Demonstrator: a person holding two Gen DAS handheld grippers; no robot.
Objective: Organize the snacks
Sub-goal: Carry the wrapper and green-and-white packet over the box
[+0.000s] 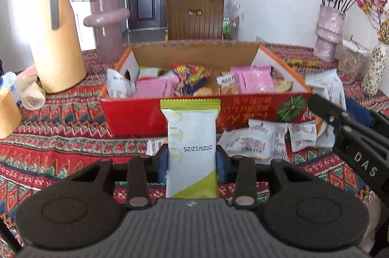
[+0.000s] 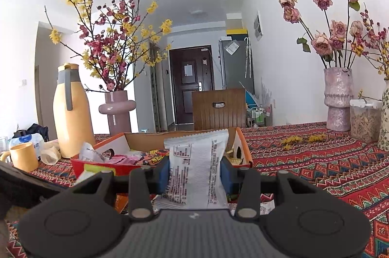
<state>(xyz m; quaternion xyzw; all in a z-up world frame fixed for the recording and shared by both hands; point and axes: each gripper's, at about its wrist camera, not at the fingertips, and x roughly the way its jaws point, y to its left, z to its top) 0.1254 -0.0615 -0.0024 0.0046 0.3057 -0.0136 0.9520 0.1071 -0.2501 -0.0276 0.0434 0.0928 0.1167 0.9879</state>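
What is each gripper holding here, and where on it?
Left gripper: green-and-white snack packet, gripped mid-body. Right gripper: white snack packet, gripped mid-body.

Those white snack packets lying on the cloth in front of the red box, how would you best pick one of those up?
Grip a white packet across its puffy middle, coming down from above. It lies flat on the tablecloth, so only the top is free, and neighbours overlap its crimped ends. Both grippers are full now: left gripper holds a green-and-white packet.

One red box point(image 1: 150, 117), three vases point(image 1: 107, 24) (two pink), one yellow jug point(image 1: 56, 39), two held packets point(image 1: 192, 148).
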